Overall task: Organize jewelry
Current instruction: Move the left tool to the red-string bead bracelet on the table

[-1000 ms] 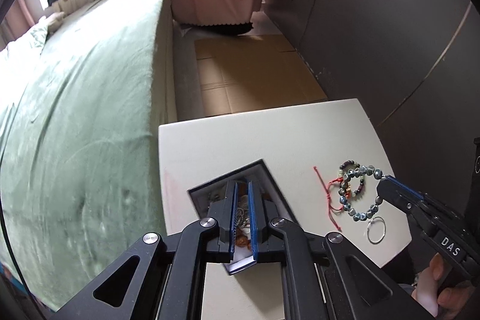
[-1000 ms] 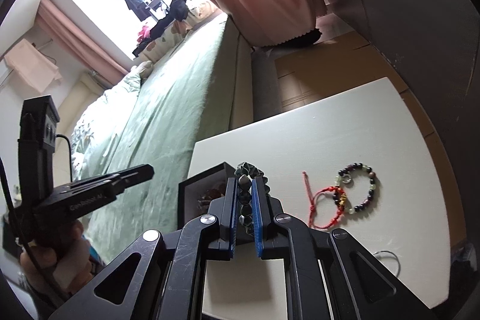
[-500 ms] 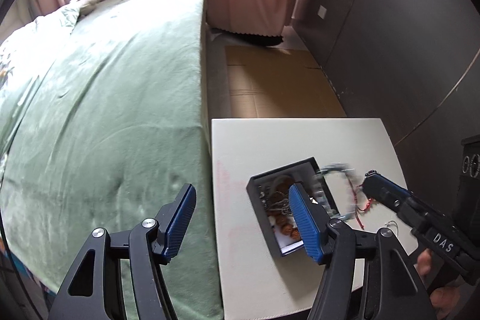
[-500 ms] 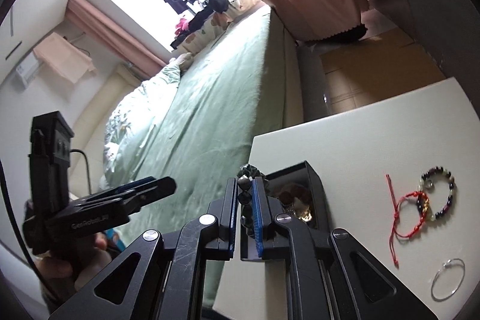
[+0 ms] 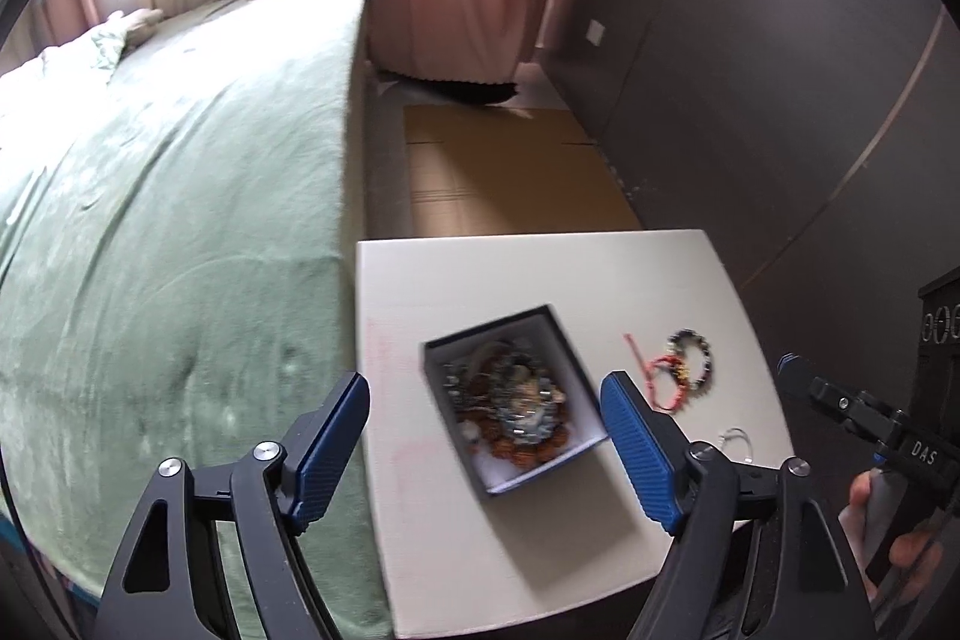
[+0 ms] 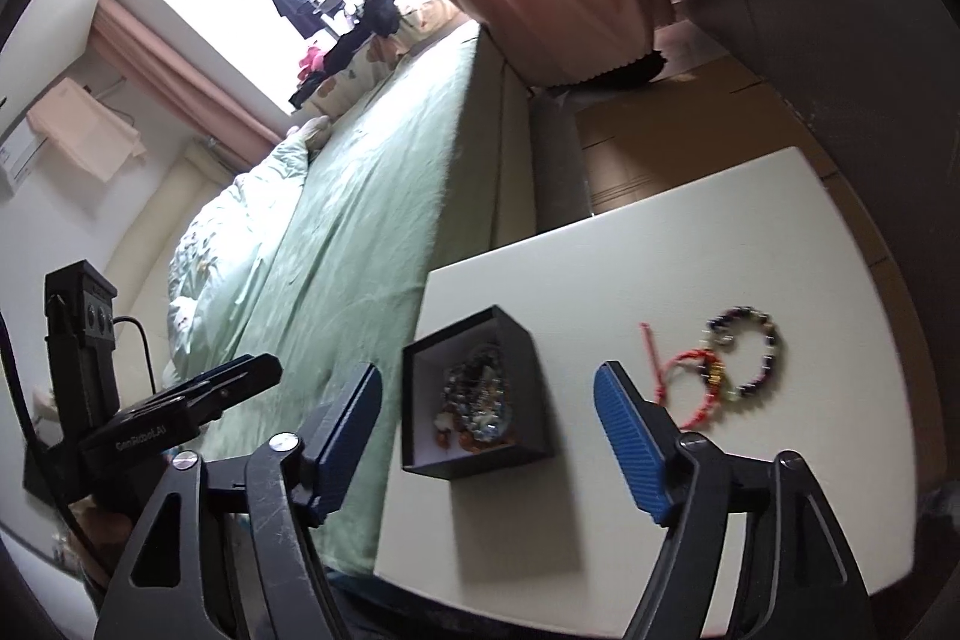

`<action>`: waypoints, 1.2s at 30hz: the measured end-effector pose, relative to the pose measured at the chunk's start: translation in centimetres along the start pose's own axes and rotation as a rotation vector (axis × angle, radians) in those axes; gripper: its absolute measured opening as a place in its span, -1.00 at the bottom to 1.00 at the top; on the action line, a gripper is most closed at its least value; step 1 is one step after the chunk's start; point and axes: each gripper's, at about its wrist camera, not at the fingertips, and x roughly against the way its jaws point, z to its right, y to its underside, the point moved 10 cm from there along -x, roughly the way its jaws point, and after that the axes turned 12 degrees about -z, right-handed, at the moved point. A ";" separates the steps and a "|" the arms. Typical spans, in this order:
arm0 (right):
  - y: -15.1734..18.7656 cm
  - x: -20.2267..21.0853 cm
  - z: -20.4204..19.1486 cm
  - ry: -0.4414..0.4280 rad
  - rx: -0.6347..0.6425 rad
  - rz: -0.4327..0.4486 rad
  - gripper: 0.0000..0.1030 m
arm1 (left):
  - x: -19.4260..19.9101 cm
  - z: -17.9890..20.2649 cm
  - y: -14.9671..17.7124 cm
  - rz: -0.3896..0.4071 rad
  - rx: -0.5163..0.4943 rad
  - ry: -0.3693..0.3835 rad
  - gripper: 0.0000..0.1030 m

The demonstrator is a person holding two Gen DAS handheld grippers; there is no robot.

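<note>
Left gripper (image 5: 485, 445): jaws spread wide, nothing between the blue pads, touching nothing; it hangs above the near-left part of the white table (image 5: 540, 274). Right gripper (image 6: 487, 433): jaws equally wide, empty, hovering over the table edge nearest the bed (image 6: 360, 220).

Count:
- One black jewelry box (image 5: 517, 406), open, on the table; inside, a tangled heap of beaded pieces, too blurred to count.
- One dark beaded bracelet (image 6: 747, 355) on the table right of the box, well apart from it.
- One red cord bracelet (image 6: 690, 388) touching the dark one.
- One thin wire ring (image 5: 737, 441), near the table's front right, seen only from the left wrist and partly hidden by the gripper arm.

Change: a second ago both grippers were clamped, the right on a string of dark beads, the left closed down in the box. Half a second ago the left had opened while the right still gripped the beads. Now both are released, and the beads are no longer in the right gripper.
</note>
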 end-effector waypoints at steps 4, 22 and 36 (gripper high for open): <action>0.3 1.7 3.4 0.024 -0.055 0.001 0.70 | -0.5 2.4 0.2 -0.011 -0.036 0.026 0.61; 2.4 5.6 14.0 0.155 -0.237 -0.013 0.70 | -6.5 13.4 0.6 -0.116 -0.174 0.050 0.32; 2.7 6.9 18.5 0.117 -0.328 -0.007 0.69 | -13.5 18.5 0.5 -0.227 -0.207 0.006 -0.53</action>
